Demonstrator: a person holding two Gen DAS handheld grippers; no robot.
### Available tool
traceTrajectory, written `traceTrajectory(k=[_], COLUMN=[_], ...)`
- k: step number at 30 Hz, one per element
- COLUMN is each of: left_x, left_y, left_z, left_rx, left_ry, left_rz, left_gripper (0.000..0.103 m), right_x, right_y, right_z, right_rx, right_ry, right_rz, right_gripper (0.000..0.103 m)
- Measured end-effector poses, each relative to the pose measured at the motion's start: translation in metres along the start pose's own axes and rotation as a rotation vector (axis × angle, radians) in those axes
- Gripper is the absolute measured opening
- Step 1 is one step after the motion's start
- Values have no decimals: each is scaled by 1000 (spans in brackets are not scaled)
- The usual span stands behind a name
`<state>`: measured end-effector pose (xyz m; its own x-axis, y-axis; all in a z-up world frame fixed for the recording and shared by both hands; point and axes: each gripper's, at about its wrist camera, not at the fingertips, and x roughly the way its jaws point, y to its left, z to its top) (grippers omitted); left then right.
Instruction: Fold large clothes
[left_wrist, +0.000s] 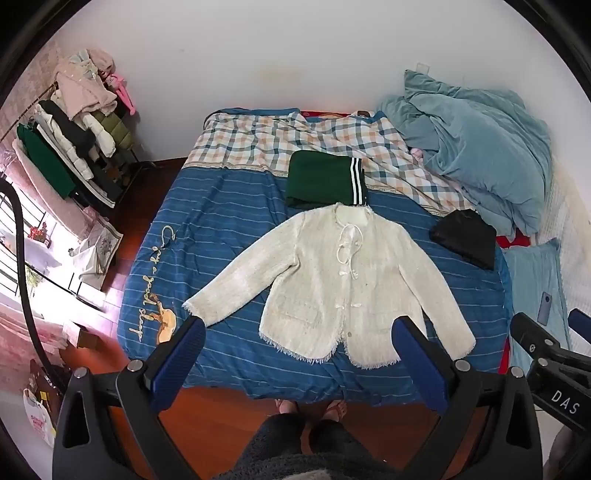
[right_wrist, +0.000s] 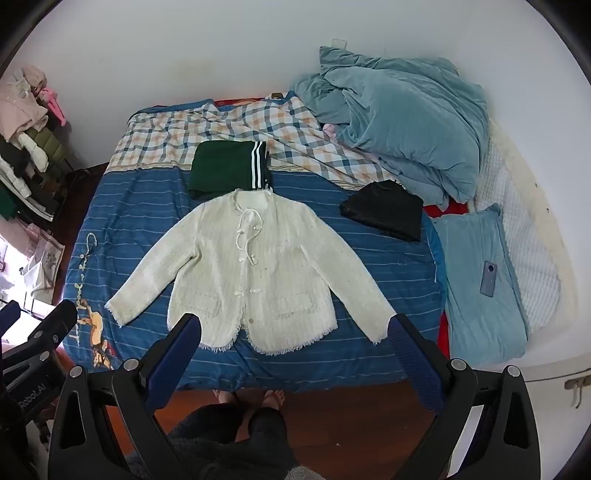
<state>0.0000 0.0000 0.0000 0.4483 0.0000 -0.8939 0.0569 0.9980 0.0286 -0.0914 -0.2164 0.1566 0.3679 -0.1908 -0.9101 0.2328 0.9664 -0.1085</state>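
Observation:
A cream tweed jacket lies spread flat, front up, sleeves out, on the blue striped bed cover. It also shows in the right wrist view. My left gripper is open and empty, held above the jacket's hem at the bed's near edge. My right gripper is open and empty, likewise above the hem. A folded green garment with striped trim lies just beyond the collar. A folded black garment lies to the right.
A heap of light blue bedding fills the bed's far right. A blue pillow with a phone on it lies right. A clothes rack stands left. The person's feet stand on the wooden floor at the bed's edge.

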Motion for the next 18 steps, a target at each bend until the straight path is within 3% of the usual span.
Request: traceTrajectory(k=[12, 18], left_x=[-3, -9], left_y=[4, 11], left_z=[9, 7], left_rx=[3, 1], left_ry=[-13, -22], left_rz=[9, 4], left_gripper=[103, 103], right_x=[1, -4], right_y=[-3, 14], right_z=[-6, -3], right_rx=[-1, -6], right_ry=[-5, -9], right_rz=[-3, -4], right_gripper=[102, 102])
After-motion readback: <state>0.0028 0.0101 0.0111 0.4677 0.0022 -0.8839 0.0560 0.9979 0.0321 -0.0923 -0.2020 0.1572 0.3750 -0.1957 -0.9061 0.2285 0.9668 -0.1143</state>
